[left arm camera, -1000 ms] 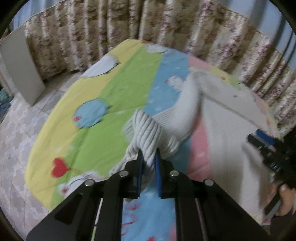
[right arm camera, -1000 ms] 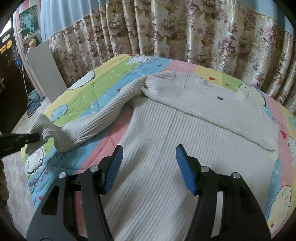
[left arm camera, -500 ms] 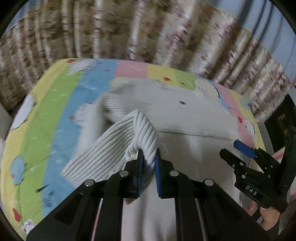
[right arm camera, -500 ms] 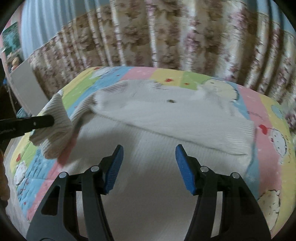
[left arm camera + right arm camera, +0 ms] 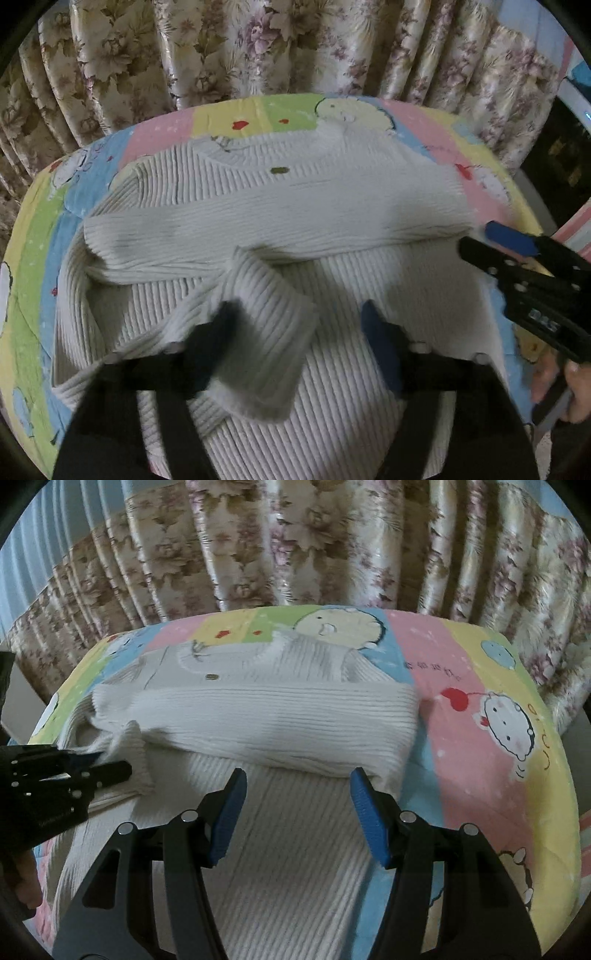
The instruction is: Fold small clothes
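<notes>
Sweater (image 5: 280, 229) lies flat on the bed (image 5: 480, 716), both sleeves folded across. Left claw (image 5: 295, 325) is released over the cuff (image 5: 266, 332); right claw (image 5: 295, 794) gapes empty.

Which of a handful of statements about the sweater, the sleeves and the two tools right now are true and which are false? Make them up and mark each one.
1. The left tool is open, with the sleeve cuff lying loose between its fingers. True.
2. The right tool is clamped on the sweater. False: it is open and hovers over the ribbed body.
3. The other sleeve lies folded across the sweater's chest. True.
4. The sweater lies on a bare wooden table. False: it lies on a colourful cartoon quilt.
5. Floral curtains hang behind the bed. True.
</notes>
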Demonstrator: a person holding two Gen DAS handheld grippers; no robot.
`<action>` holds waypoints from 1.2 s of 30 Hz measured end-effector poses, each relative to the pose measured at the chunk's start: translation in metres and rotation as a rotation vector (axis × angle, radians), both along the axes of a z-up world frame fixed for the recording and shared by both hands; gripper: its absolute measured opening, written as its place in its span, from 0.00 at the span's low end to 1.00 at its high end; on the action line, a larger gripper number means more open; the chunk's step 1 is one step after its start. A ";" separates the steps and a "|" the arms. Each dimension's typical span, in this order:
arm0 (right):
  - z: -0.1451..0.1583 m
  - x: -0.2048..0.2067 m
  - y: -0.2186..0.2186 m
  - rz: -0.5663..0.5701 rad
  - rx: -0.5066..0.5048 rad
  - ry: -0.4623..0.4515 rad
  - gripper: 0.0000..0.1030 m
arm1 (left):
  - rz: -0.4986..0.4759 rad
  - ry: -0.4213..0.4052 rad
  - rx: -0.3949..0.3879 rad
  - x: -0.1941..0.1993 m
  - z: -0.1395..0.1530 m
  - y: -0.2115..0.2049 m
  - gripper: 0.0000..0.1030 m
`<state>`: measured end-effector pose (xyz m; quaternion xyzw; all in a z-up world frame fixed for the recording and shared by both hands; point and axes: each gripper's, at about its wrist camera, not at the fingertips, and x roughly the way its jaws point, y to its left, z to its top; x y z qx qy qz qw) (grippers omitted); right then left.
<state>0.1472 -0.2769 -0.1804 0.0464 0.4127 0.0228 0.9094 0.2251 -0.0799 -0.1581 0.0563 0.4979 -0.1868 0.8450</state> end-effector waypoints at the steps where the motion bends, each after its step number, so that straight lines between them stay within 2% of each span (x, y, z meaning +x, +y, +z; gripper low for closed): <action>1: -0.001 0.001 -0.001 0.001 0.000 0.001 0.58 | -0.009 0.004 -0.004 -0.003 0.001 0.002 0.72; 5: -0.005 0.003 -0.003 0.007 0.031 0.013 0.58 | -0.020 0.000 -0.005 -0.024 0.008 0.022 0.75; 10: -0.006 0.001 0.015 0.075 0.121 0.021 0.58 | 0.078 -0.011 0.016 -0.040 0.017 0.076 0.79; 16: -0.004 0.007 0.079 0.242 0.125 0.030 0.58 | 0.201 0.007 0.053 -0.041 0.013 0.131 0.79; 18: -0.001 0.010 0.094 0.260 0.096 0.022 0.58 | 0.240 0.010 0.056 -0.041 0.011 0.146 0.79; 22: 0.002 0.019 0.094 0.227 0.075 0.013 0.58 | 0.281 0.020 0.038 -0.040 0.008 0.164 0.79; 27: -0.011 0.050 0.074 0.177 0.089 0.078 0.57 | 0.297 0.041 0.029 -0.037 0.000 0.167 0.79; 30: -0.016 0.066 0.080 0.205 0.044 0.099 0.48 | 0.303 0.049 0.021 -0.036 -0.003 0.166 0.79; 31: -0.021 0.071 0.084 0.207 0.005 0.120 0.40 | 0.305 0.046 0.025 -0.036 -0.002 0.166 0.79; 33: -0.024 0.074 0.086 0.219 -0.027 0.115 0.34 | 0.305 0.042 0.026 -0.036 -0.001 0.165 0.79; 34: -0.022 0.073 0.087 0.223 -0.044 0.109 0.22 | 0.306 0.040 0.027 -0.035 0.000 0.165 0.79; 35: -0.021 0.072 0.087 0.229 -0.052 0.100 0.14 | 0.305 0.034 0.031 -0.034 0.002 0.164 0.79; 36: -0.017 0.070 0.086 0.233 -0.064 0.077 0.11 | 0.305 0.029 0.035 -0.033 0.003 0.165 0.79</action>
